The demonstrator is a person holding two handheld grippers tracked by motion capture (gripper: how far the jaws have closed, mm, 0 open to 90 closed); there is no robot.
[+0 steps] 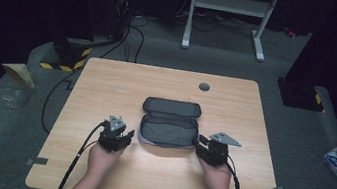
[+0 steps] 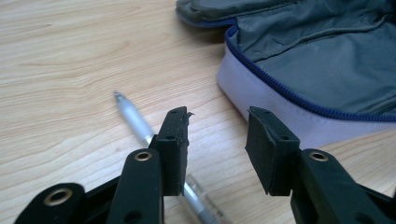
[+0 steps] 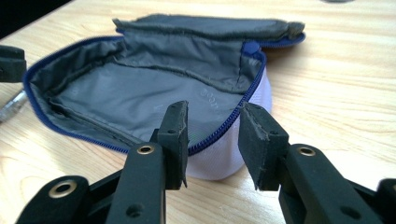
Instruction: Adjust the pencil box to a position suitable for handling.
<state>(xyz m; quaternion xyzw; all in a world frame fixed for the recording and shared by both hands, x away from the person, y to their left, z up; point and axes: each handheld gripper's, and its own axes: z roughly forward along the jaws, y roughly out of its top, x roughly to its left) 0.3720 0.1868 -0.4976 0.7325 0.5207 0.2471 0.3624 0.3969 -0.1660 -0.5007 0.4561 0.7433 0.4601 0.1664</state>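
**Open pouch between two claws**

A wooden surface (image 1: 95, 164) stands in a dark room. At its middle lies a grey zip pouch (image 1: 169, 122), unzipped and spread flat. The left claw (image 2: 217, 140) rests beside its left edge, jaws apart, over a silver pen (image 2: 133, 119). The right claw (image 3: 212, 137), jaws also apart and empty, points at the pouch's right end.

Table (image 1: 94, 174): pale wood grain, light tan. Pouch (image 3: 154, 100): grey lining inside, blue zip edge, whitish-lavender outer wall. Pen (image 2: 133, 119): silver-grey barrel, clear section nr the bottom. L gripper (image 2: 217, 140) & R gripper (image 3: 212, 135): black jaws w/ brass-coloured rivets. Floor (image 1: 16, 117): grey carpet.
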